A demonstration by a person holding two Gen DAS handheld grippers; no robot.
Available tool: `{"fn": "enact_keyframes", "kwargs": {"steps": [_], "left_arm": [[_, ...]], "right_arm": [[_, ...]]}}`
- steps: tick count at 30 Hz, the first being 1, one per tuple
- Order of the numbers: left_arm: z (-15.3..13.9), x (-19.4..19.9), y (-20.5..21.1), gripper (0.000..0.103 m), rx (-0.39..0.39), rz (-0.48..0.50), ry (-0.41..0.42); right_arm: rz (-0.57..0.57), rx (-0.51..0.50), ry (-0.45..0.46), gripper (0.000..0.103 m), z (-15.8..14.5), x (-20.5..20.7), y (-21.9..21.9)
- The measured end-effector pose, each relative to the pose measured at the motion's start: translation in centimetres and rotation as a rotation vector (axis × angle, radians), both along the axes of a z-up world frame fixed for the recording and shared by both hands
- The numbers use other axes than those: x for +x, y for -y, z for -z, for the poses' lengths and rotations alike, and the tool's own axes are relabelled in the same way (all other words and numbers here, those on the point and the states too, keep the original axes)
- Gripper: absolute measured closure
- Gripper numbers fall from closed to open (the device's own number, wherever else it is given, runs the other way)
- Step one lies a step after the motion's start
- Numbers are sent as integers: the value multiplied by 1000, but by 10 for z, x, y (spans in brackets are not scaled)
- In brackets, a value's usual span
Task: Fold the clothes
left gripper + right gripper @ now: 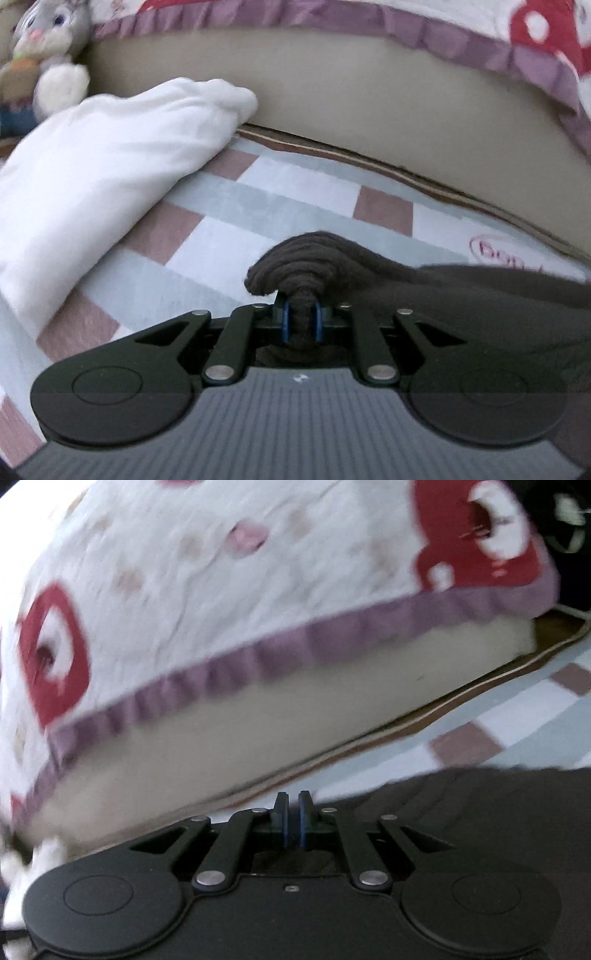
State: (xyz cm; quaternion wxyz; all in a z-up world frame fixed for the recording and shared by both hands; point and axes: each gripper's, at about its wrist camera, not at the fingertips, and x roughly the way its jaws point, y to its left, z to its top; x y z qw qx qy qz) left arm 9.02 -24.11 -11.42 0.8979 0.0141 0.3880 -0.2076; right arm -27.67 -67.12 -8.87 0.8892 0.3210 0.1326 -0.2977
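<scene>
Pinching dark knit garment: left hand-held gripper; right clenched; checkered bedsheet.

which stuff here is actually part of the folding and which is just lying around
Part of the job:
- dark garment, ribbed cuff pinched in the left gripper
- right gripper, jaws nearly together over the garment
- white folded garment

Lying about:
- plush bunny
- patterned quilt
- checked mat

Dark brown ribbed garment, white folded cloth, checked pale-blue, white and dusty-pink bed sheet, white quilt with red shapes and mauve frill, grey plush rabbit, black claws with blue pads.
</scene>
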Motion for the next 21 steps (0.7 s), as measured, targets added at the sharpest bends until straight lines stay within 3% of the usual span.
{"fn": "enact_keyframes", "kwargs": {"steps": [3,7,9,10,13,15,18,21], "left_arm": [[-6,0,-3,76,51,-39,53],[-10,-6,-5,76,193,-117,193],[-17,-5,-13,78,189,-148,220],[-21,-3,-17,77,157,-143,214],[-25,-4,-21,70,53,-71,162],[-20,-5,-12,59,44,-31,144],[-9,-7,4,55,72,15,127],[0,-4,10,52,82,44,90]], "right_arm": [[43,38,-25,94,-7,-13,12],[95,46,-128,89,-19,-24,23],[117,32,-157,81,-23,-34,25],[127,28,-168,76,-24,-38,26],[94,85,-130,72,-17,-39,26],[16,88,-134,69,-11,-22,15],[-178,36,-175,68,-5,14,-16],[-362,-85,-255,69,3,47,-58]]}}
